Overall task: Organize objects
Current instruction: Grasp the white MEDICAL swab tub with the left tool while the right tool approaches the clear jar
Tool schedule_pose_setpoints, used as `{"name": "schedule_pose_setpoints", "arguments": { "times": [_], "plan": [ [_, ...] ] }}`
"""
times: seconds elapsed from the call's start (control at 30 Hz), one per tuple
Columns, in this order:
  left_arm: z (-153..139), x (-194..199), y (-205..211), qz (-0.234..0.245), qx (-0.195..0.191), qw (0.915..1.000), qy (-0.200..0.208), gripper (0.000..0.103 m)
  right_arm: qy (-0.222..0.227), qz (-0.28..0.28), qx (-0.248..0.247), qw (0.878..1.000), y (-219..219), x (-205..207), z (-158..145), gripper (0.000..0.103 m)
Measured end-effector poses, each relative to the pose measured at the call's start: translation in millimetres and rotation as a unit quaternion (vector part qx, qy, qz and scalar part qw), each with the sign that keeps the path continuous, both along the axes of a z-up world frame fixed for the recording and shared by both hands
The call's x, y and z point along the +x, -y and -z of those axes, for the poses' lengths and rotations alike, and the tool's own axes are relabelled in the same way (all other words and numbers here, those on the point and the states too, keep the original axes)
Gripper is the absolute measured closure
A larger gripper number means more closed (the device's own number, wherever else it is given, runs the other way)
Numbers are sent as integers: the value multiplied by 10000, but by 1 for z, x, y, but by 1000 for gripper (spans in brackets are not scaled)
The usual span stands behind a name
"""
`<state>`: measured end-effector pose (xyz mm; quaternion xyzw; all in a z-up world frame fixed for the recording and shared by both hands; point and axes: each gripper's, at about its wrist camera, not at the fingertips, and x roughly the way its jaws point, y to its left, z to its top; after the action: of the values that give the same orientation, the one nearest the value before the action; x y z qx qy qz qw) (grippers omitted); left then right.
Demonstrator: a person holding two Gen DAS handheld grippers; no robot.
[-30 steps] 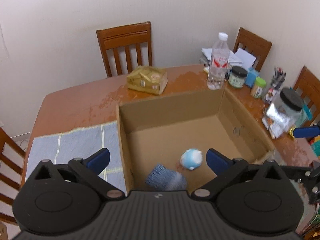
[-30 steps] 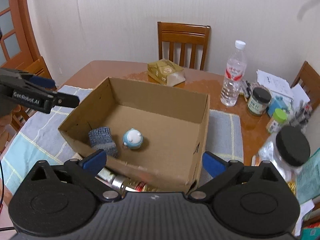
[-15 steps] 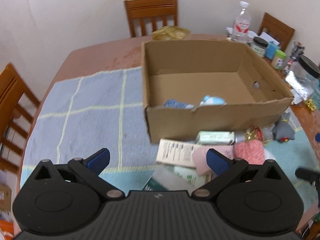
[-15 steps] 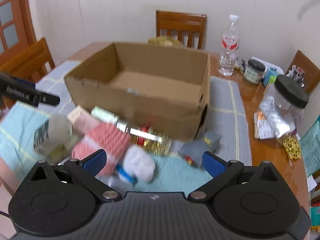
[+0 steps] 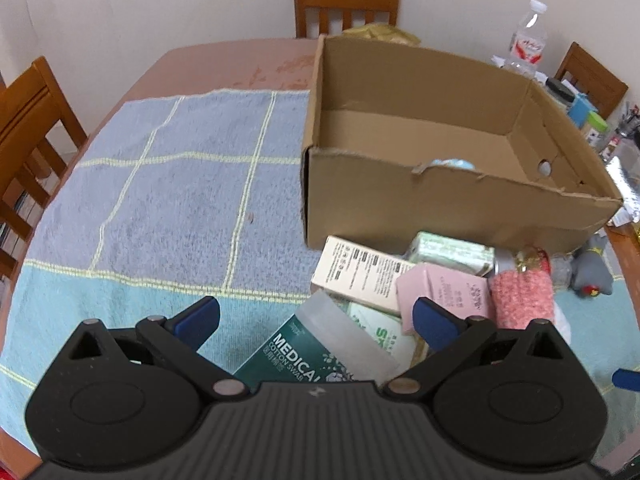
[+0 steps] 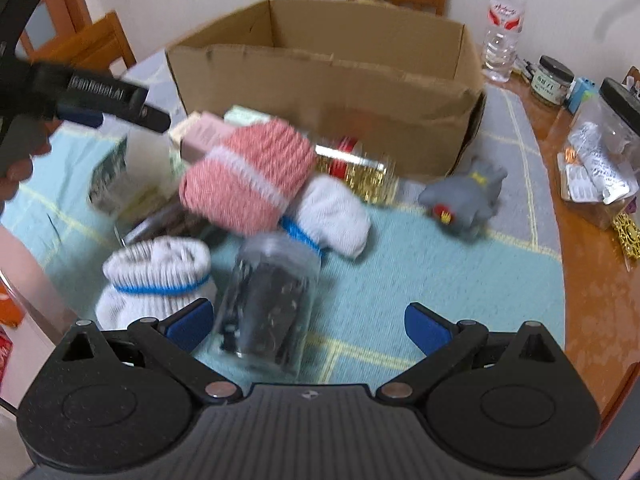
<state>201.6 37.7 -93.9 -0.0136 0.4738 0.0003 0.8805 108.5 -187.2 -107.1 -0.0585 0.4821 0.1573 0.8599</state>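
Both cameras have dropped from looking down into the cardboard box point(image 5: 440, 196) to hanging low over the pile of loose things in front of it, so the box interior is now mostly hidden behind its near wall and only a pale blue top point(image 5: 452, 164) peeks over the torn edge. On the left, the left gripper point(image 5: 316, 316) stands wide open and empty above a green cotton swab box point(image 5: 296, 360), with a white carton point(image 5: 360, 272) and a pink carton point(image 5: 444, 292) just beyond. Equally spread and holding nothing, the right gripper point(image 6: 308, 324) hovers over a clear jar point(image 6: 272, 300) lying on its side on the blue towel point(image 6: 420, 272) that covers the worktop; a white sock roll point(image 6: 156, 276) lies just beside it, a pink sock roll point(image 6: 248, 176) rests on another white one, and a grey plush toy point(image 6: 468, 196) sits apart to the right. The step in hand looks like picking the next item for the box. The jar seems the natural target for the right side: its jaws should straddle the jar across its width, not its length, low enough to grip the body rather than skid off the curve. Taking the swab box by its narrow sides would avoid dragging the cartons leaning on it.
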Motion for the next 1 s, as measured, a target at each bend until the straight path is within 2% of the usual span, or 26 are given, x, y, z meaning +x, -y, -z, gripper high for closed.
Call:
{"name": "schedule_pose_setpoints", "arguments": {
  "times": [0.13,0.33,0.47,0.7,0.83,0.9,1.0],
  "plan": [
    [7,-5,-1,-7,194,9997,-145,1,-147,15,15,9999,0,-1,8,0],
    [11,-21,-10,43,72,9995,-295,1,-216,-21,-54,9997,7,-4,10,0],
    [16,-31,-15,16,188,9989,-432,1,-264,46,-43,9996,17,-3,10,0],
    [24,-44,-32,-52,414,9974,-595,1,-298,300,-185,9989,35,-5,14,0],
    [24,-48,-41,-91,396,9974,-599,1,-279,641,-382,9968,49,-2,16,0],
    [23,-48,-41,-49,413,9974,-588,1,-302,768,-339,9960,56,0,13,0],
    [23,-48,-38,74,447,9974,-557,1,-356,801,40,9961,58,0,2,0]
  ]
}}
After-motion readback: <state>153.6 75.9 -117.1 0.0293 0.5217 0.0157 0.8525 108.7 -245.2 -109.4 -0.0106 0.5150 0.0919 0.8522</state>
